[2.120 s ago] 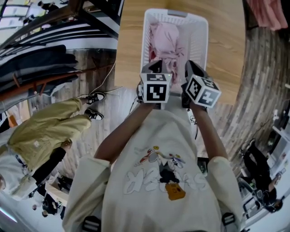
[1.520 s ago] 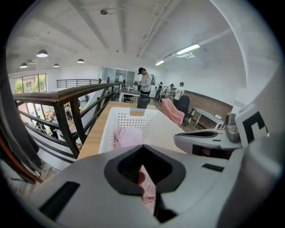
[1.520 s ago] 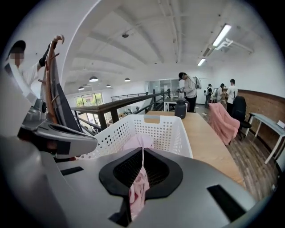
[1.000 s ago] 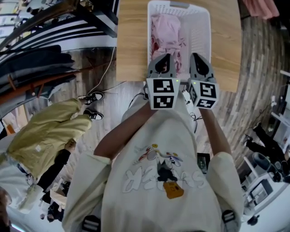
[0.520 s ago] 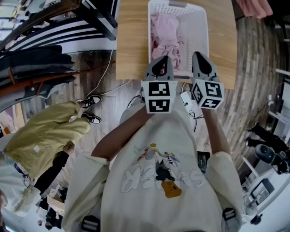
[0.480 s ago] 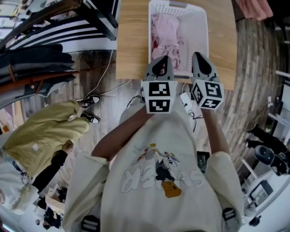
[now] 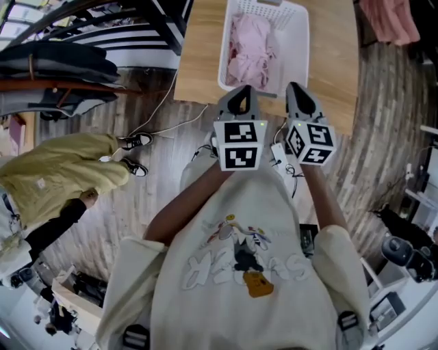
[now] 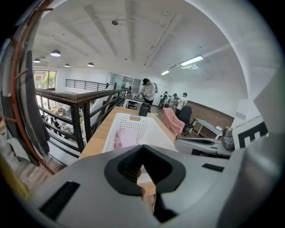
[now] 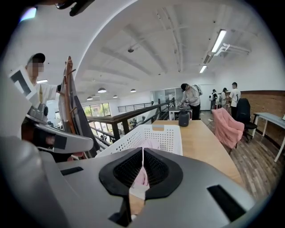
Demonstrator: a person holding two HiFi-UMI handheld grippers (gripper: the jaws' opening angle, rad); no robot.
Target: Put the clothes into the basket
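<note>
Wooden table (image 7: pixel 332 61) carries the white basket (image 7: pixel 298 41), and the pink clothes (image 7: pixel 250 44) already lie inside it, so this part looks done. Your left gripper (image 7: pixel 239 96) and right gripper (image 7: pixel 299 92) are both closed and hold nothing, near the table edge. Another pink cloth (image 7: pixel 393 20) hangs well apart; perhaps it remains for you.

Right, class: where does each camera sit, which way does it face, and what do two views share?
Head view: on the person's head, facing steeply down; shirt, forearms, left gripper and right gripper show.
Left gripper view: on the left gripper, facing along its shut jaws at the basket.
Right gripper view: likewise, over its own shut jaws.
Shared: basket holding pink clothes.
</note>
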